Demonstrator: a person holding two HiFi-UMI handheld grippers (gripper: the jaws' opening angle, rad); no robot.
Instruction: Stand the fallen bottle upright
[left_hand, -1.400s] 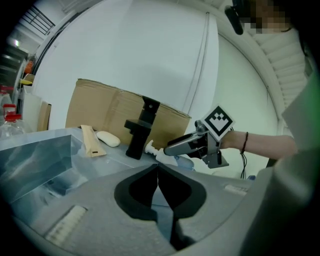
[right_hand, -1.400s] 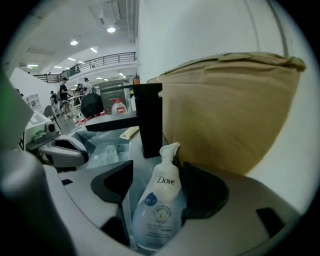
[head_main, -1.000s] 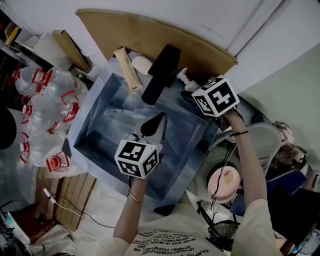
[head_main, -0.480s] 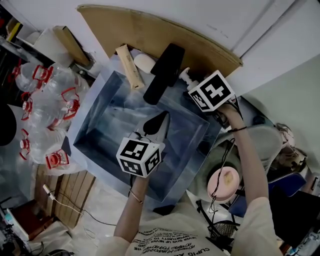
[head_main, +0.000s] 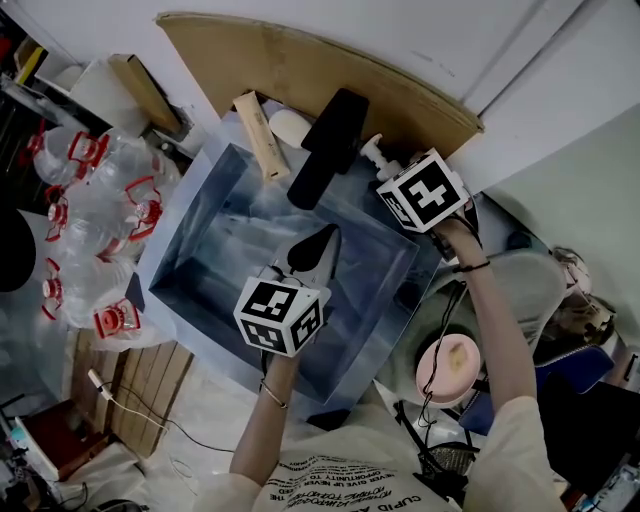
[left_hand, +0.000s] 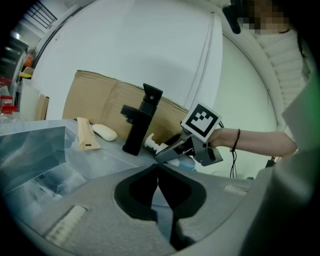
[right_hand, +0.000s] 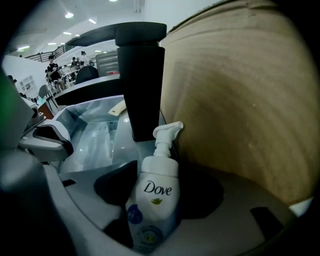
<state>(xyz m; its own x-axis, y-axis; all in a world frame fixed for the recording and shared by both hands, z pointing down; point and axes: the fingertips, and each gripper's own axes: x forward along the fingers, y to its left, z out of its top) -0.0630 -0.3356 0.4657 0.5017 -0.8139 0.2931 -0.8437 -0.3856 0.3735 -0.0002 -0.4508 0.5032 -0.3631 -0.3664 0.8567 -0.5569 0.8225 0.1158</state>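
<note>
Right now the right gripper (right_hand: 160, 172) reaches steeply down at the back right corner of the sink (head_main: 185, 265), and the bottle (right_hand: 157, 195) sits squarely between its jaws. Those jaws have just been closing, and in the right gripper view their dark pads meet the bottle's flanks on both sides, so the claw pinches the white body low down, around the blue print near its base. The bottle is a white pump dispenser with a dark blue brand name on its front. It is not upright: it lies tipped on the ledge behind the basin, with its pump head pointing toward the black faucet (head_main: 322, 150) and its base toward the gripper. It rests between the faucet and the big cardboard sheet (head_main: 300, 65) that leans against the wall just behind. The left gripper (left_hand: 158, 167) hangs over the middle of the basin, nearly level, with its jaws pressed together and nothing between them. From the left gripper view the pump head shows just left of the right gripper's jaws, with a bit of blue at the bottle's base. Farther along the ledge, past the faucet, lie a white soap bar (head_main: 290, 125) and a tan carton (head_main: 258, 133). Clear water jugs (head_main: 100, 200) with red handles crowd the floor beside the sink.
</note>
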